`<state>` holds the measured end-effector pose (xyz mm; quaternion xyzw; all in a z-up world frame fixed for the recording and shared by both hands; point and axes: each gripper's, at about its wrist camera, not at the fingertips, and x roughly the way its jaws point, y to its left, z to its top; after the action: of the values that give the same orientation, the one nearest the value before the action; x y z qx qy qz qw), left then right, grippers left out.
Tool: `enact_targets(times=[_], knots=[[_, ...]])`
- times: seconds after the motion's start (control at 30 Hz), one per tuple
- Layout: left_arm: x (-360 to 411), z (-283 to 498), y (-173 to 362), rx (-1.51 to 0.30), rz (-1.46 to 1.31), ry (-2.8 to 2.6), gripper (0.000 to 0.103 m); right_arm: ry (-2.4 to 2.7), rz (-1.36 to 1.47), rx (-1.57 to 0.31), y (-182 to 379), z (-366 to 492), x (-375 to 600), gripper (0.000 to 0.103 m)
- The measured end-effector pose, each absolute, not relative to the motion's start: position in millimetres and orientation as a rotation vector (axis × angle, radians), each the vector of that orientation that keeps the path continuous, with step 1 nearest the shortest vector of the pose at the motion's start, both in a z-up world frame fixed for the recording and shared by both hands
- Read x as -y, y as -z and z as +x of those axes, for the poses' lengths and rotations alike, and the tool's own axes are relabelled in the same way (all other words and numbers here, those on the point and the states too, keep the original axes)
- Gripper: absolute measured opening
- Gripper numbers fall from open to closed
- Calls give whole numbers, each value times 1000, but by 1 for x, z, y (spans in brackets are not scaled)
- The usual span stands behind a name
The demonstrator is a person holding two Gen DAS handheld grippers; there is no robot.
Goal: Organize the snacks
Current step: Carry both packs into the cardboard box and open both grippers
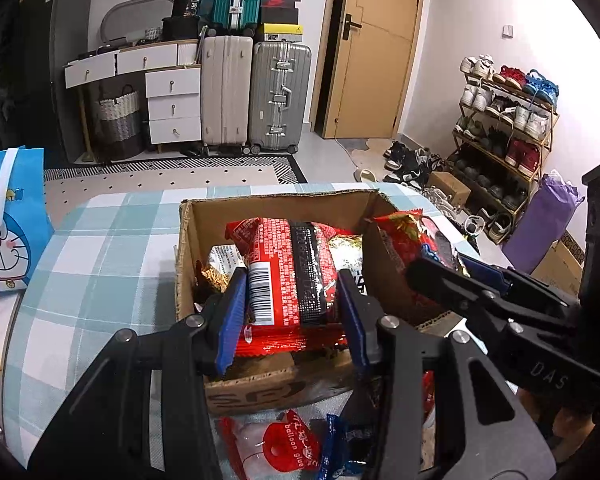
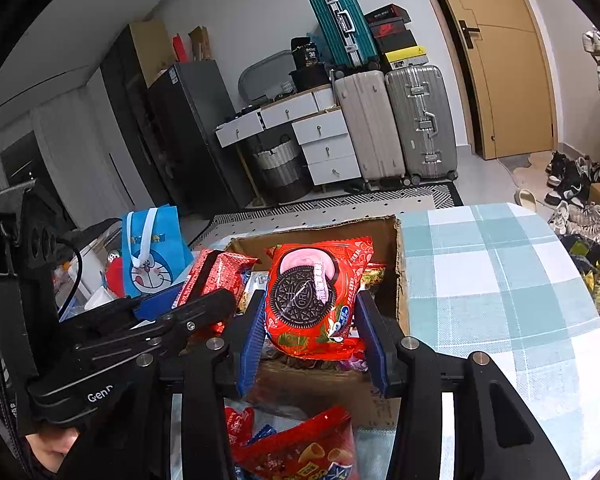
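- Red noodle packet (image 1: 288, 276) held between the blue pads of the left tongs (image 1: 290, 316), barcode side up, hanging over the open cardboard box (image 1: 276, 210) and low among the packs already inside.
- Long axis of that packet running straight ahead along the fingers, away from the camera, far end pointing at the box's back wall.
- Red Oreo pack (image 2: 314, 300) clamped in the right tongs (image 2: 312, 340), face toward the camera, standing roughly upright over the near right part of the same box (image 2: 398, 276).
- Both tongs closed to a middling width on their packets, pads pressing each pack's side edges; neither wide open.
- Seen from the left wrist, right tongs (image 1: 452, 276) coming in from the right at the box's right wall, holding the Oreo pack (image 1: 412, 236) just beside the noodle packet.
- Deciding relation, as a judgement: box directly below and ahead of both loads, so a short drop suffices; left load looks lower and nearer to resting, likely first to be let go.
- Risk: the two packs crowding the same opening and snagging.
- More snacks loose in front of the box: red-and-white pouch (image 1: 276, 446), chips bag (image 2: 300, 446).
- Checked blue cloth (image 2: 488, 272) covering the counter; blue cartoon bag (image 2: 150, 256) off to the left.
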<state>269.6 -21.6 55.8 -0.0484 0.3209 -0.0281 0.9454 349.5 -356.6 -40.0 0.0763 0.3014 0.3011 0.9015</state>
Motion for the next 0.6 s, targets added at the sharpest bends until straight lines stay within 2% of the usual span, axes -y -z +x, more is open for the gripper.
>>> enact_targets(times=[0.6], knots=[[27, 295, -35, -699, -82, 43, 41, -615, 165, -659, 50, 373, 348, 44]])
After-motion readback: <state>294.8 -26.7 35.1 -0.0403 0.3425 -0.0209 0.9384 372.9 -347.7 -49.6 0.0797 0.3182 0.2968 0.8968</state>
